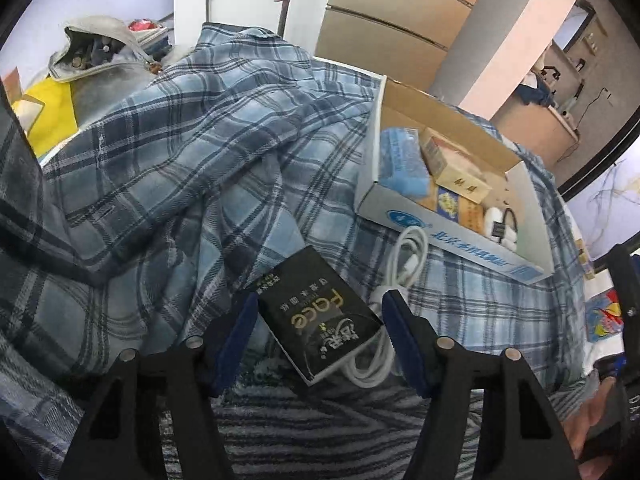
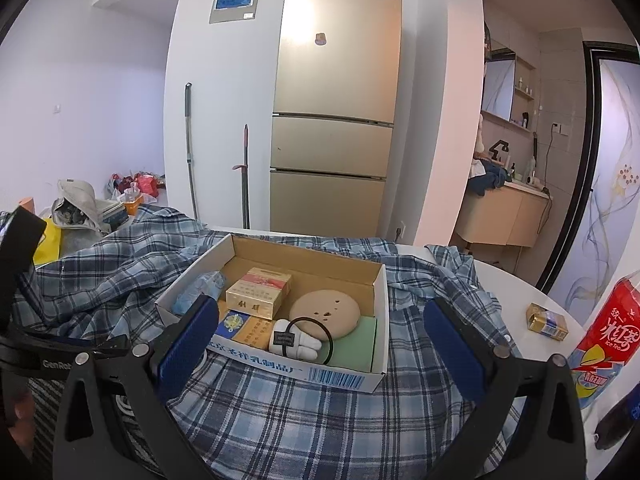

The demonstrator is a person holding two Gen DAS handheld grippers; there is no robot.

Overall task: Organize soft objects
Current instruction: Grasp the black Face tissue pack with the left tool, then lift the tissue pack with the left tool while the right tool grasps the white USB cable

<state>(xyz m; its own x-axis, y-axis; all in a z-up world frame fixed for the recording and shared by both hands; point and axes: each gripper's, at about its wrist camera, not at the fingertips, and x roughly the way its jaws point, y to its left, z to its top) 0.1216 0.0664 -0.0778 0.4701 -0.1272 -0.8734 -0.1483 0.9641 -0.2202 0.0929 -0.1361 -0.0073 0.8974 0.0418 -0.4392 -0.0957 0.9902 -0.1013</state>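
A blue plaid shirt [image 1: 192, 152] lies crumpled over the table; it also shows in the right wrist view [image 2: 304, 412]. A black "Face" box [image 1: 318, 316] lies on the shirt between the fingers of my left gripper [image 1: 316, 328], which is open around it without touching. A white coiled cable [image 1: 408, 256] lies beside and under that box. My right gripper [image 2: 320, 340] is open in front of a white cardboard box [image 2: 340, 376] that sits on the shirt and holds cartons, a tan round pad [image 2: 326, 312] and a white plug with a black band.
A grey bag [image 1: 96, 48] and a yellow item [image 1: 52, 112] lie at the far left. A red iced tea bottle [image 2: 608, 336] and a small gold pack [image 2: 546, 322] stand on the white table at right. A fridge [image 2: 336, 100] stands behind.
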